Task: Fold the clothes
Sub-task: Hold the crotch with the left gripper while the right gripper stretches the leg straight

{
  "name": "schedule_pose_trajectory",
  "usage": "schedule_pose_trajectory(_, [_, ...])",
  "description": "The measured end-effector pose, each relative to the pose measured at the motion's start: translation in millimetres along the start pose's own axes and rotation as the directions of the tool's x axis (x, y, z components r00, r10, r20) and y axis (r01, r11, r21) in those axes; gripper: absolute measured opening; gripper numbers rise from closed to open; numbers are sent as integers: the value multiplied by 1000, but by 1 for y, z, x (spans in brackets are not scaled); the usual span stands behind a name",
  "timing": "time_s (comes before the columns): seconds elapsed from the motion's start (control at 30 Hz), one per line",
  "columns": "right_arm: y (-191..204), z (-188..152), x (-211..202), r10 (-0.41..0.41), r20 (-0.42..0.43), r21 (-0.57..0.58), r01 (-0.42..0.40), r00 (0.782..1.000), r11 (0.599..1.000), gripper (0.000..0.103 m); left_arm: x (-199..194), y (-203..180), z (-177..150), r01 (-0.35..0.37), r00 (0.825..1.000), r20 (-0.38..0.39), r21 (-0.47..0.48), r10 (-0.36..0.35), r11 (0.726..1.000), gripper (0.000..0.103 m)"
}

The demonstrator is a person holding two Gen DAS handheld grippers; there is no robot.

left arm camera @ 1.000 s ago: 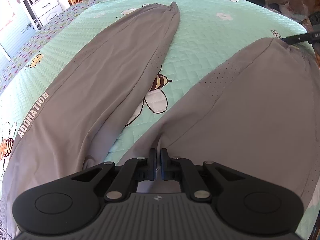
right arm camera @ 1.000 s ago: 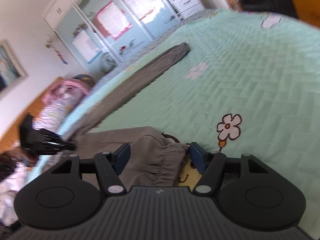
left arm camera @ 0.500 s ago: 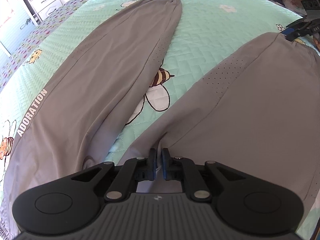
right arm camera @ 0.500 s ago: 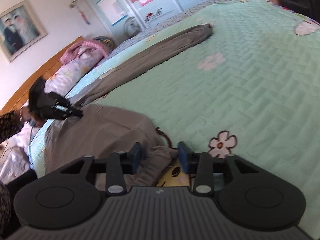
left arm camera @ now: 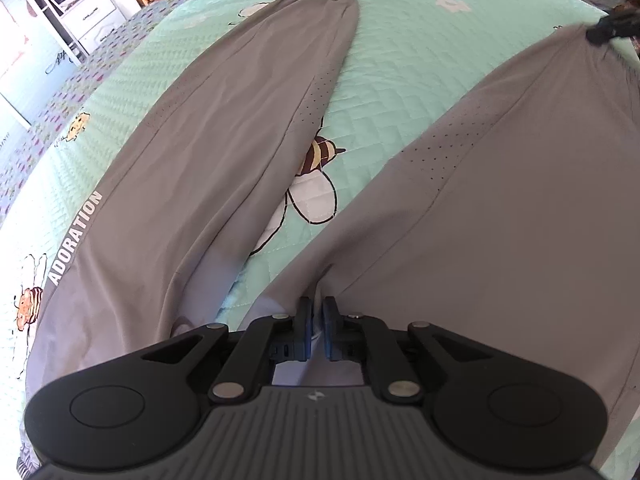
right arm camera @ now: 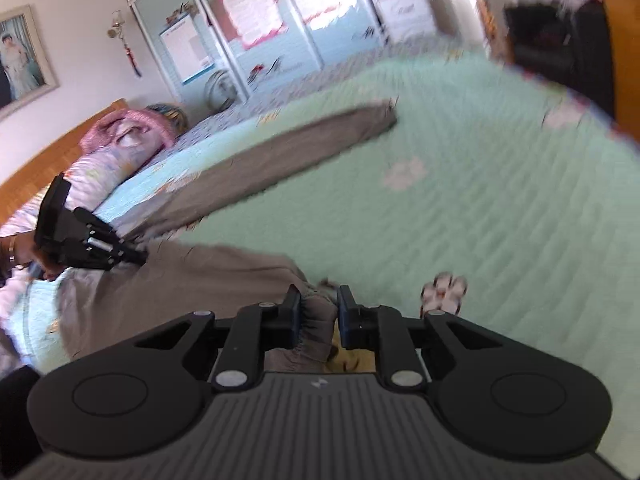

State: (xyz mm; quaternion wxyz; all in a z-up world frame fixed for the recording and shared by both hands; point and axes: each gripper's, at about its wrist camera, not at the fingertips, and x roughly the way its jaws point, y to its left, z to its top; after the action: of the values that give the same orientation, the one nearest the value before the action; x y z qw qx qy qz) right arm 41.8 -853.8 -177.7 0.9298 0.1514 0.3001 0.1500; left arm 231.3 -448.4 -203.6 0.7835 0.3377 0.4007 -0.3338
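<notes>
Lengthwise, grey trousers [left arm camera: 224, 152] on bed [left arm camera: 408, 80], cuffs away, 2 legs splayed

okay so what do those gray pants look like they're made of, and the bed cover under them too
Gray pants: probably a thin, smooth synthetic sports knit with a matte finish. Signs: soft drape, rows of tiny vent holes along the leg, printed white lettering, gathered elastic cuff.

Bed cover: looks like a quilted woven fabric, cotton or a blend, matte. Signs: stitched zigzag puffed pattern and printed bees and flowers. The exact fibre cannot be told.
</notes>
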Motion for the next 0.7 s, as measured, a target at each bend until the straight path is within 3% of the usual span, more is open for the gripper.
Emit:
schedule_pose_trajectory(0.23, [35, 19, -19, -109, 47, -94, 113, 993, 989, 20, -2, 1, 0, 1, 1000, 19, 1, -1, 1000, 9])
schedule_pose_trajectory(0.53, [33, 31, -14, -121, 31, -6, 121, 992, 993, 20, 1, 0, -4, 10, 999, 34, 27, -11, 1000, 9])
schedule_pose_trajectory(0.7, [22, 23, -5, -141, 11, 55, 141, 990, 989, 20, -7, 2, -5, 7, 998, 67, 3, -7, 1000, 3])
